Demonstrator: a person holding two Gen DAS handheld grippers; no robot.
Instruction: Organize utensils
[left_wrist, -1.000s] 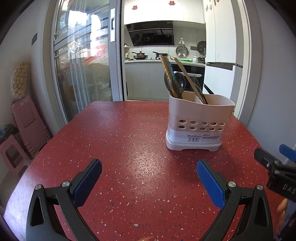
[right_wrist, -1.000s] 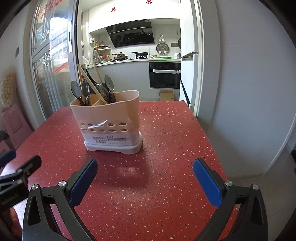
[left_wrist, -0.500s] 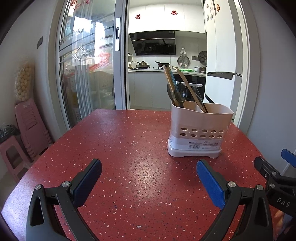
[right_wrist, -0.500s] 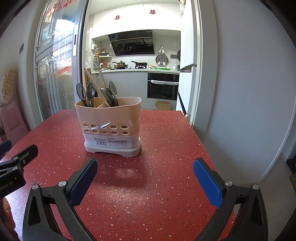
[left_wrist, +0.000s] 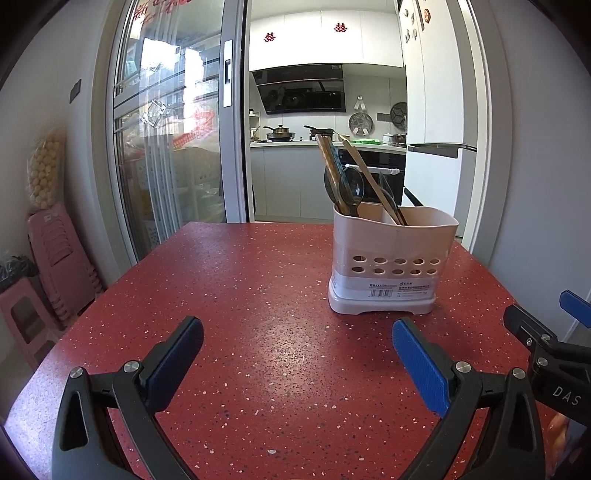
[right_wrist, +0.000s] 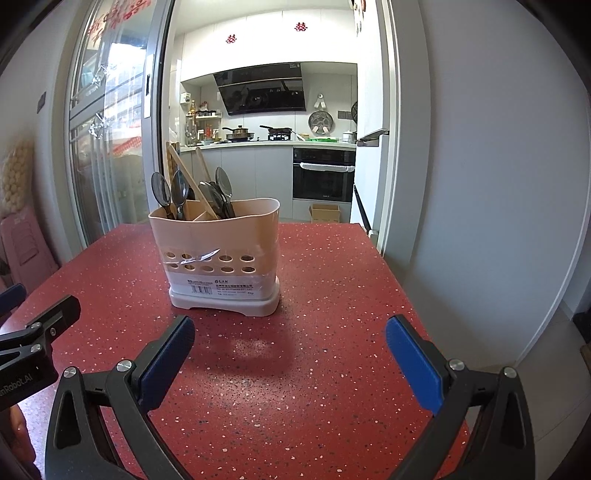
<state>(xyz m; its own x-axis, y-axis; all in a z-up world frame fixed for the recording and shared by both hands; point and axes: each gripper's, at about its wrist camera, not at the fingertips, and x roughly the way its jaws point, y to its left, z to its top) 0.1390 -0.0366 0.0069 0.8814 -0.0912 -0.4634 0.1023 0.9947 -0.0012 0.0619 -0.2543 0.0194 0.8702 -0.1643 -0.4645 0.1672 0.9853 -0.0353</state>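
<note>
Here the beige utensil caddy (left_wrist: 393, 258) stands upright on the red speckled desk (left_wrist: 258, 314), holding spoons (right_wrist: 177, 192) and wooden chopsticks (left_wrist: 365, 177) in its compartments. The left tool (left_wrist: 295, 354) hovers before the caddy and to its left, spread wide and empty. The right tool (right_wrist: 288, 350) hovers before the caddy and to its right, likewise wide and empty.
</note>
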